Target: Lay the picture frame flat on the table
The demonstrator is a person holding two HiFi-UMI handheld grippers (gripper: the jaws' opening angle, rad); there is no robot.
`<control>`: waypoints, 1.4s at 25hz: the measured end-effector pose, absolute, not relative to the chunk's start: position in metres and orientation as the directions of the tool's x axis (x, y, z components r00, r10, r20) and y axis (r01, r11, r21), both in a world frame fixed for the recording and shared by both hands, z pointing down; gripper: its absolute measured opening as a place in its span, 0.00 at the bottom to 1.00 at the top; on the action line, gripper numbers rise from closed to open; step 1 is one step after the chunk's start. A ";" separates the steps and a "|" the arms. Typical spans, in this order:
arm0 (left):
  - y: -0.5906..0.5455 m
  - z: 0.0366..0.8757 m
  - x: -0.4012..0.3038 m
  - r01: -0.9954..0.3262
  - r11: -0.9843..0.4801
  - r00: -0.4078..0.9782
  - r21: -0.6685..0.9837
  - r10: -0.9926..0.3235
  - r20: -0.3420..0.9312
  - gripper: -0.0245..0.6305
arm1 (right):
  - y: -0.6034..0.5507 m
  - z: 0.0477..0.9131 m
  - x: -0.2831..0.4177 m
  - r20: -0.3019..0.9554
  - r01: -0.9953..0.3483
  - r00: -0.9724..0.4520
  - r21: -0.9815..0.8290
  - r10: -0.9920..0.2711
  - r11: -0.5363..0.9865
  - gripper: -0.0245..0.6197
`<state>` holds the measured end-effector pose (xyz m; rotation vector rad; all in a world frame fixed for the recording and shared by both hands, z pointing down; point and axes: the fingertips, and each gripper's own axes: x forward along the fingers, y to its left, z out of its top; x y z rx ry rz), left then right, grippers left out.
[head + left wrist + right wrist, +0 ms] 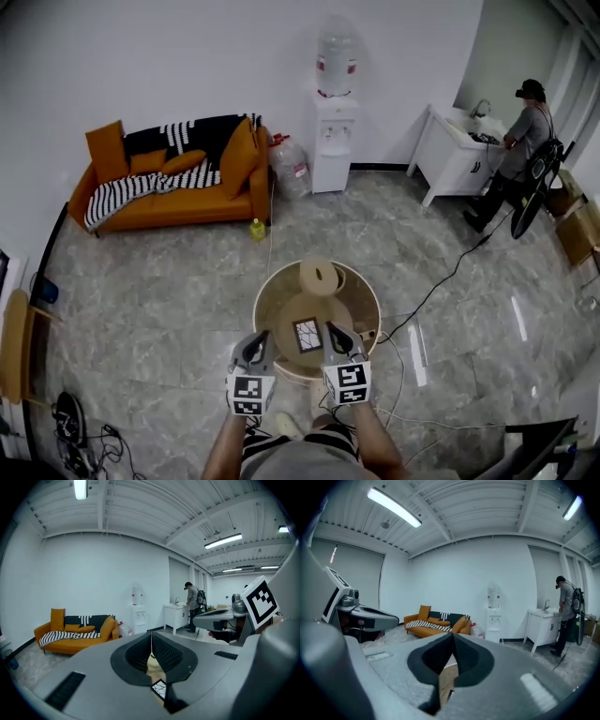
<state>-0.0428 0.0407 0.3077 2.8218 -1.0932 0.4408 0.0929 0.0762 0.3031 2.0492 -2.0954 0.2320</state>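
Left gripper and right gripper hang with jaws together, empty, above the round counter — the picture frame lies between them, seemingly flat, nearer my right, long axis running away from me.

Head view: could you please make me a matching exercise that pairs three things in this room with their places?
Things:
1. orange fabric sofa
2. white water dispenser
3. small dark-rimmed picture frame

Places:
A. on the round wooden table
B. along the far wall, at the left
C. against the far wall, near the middle

Pairs: 1-B; 2-C; 3-A
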 end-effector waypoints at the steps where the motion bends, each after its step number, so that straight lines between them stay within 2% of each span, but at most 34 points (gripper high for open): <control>1: 0.047 0.303 -0.047 -0.668 -0.743 0.707 -0.026 -0.645 0.291 0.07 | 0.084 0.298 0.088 0.241 -0.999 -0.014 0.029 -0.970 0.022 0.04; 15: 0.122 0.282 -0.087 -0.670 -0.742 0.717 -0.014 -0.652 0.246 0.07 | 0.176 0.281 0.053 0.200 -1.000 0.010 -0.004 -0.980 -0.011 0.04; 35: 0.137 0.293 -0.103 -0.672 -0.741 0.714 -0.013 -0.652 0.256 0.07 | 0.188 0.287 0.040 0.199 -0.999 -0.020 -0.037 -0.980 0.013 0.04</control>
